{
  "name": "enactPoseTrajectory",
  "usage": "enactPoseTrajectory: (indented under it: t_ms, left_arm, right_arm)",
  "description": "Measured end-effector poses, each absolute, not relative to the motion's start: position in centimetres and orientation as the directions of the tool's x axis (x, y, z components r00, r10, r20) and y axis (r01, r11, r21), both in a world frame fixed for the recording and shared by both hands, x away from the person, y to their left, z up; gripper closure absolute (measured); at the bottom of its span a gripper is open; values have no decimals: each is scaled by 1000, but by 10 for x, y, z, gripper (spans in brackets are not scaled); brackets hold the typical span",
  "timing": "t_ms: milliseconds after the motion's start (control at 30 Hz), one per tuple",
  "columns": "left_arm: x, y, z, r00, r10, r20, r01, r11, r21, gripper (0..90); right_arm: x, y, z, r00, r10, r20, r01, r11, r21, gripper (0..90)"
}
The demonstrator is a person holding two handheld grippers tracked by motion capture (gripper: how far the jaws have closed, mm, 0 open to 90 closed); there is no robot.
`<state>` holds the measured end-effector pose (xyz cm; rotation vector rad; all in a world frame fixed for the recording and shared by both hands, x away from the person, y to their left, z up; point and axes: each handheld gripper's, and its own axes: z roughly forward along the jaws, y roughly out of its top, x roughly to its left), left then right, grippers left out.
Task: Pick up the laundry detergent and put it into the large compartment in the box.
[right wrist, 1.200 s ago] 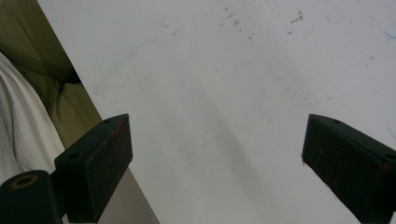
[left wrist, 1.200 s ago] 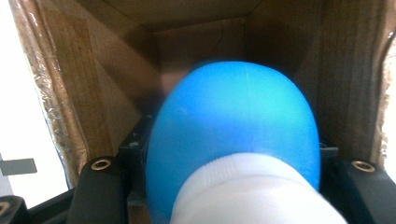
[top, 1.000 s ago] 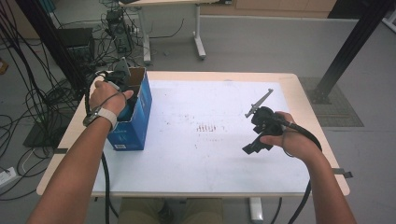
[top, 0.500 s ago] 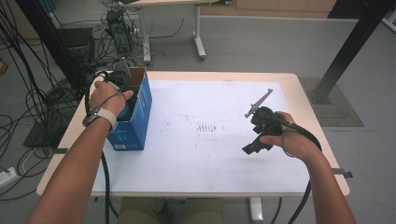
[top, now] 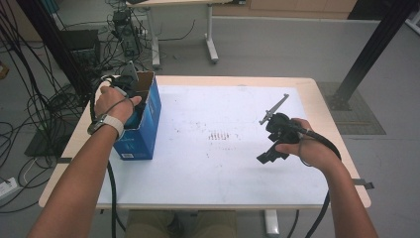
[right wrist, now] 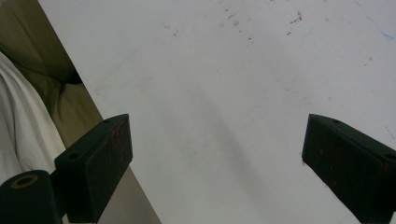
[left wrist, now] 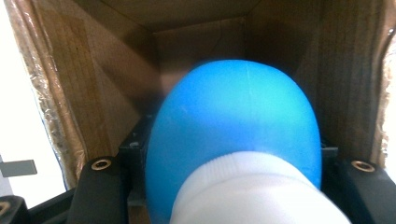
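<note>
Bottle (left wrist: 233, 135), blue with white cap, sits clamped in left hand-held gripper (top: 130, 94), inside the box (top: 146, 124). Lower gently, release upright. Right hand-held gripper (right wrist: 217, 154) hovers over surface (top: 223, 163), jaws wide, empty.

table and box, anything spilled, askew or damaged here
Nothing is spilled or broken. The white table carries scattered small brown specks and scuffs near its middle. The box stands upright at the table's left edge, flaps open, with the left gripper inside it, shut on a blue bottle. The right gripper hangs open above bare table.
</note>
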<state>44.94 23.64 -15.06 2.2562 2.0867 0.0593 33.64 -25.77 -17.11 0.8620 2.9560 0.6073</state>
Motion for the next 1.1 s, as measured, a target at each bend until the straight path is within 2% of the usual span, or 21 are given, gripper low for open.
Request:
enactPoseTrajectory:
  t_ms: [1100]
  left_arm:
    - [447,238,-152,80,997,-24,993,-77,94,377]
  right_arm:
    - [335,-259,-171,-846,523,104,522,772,361,85]
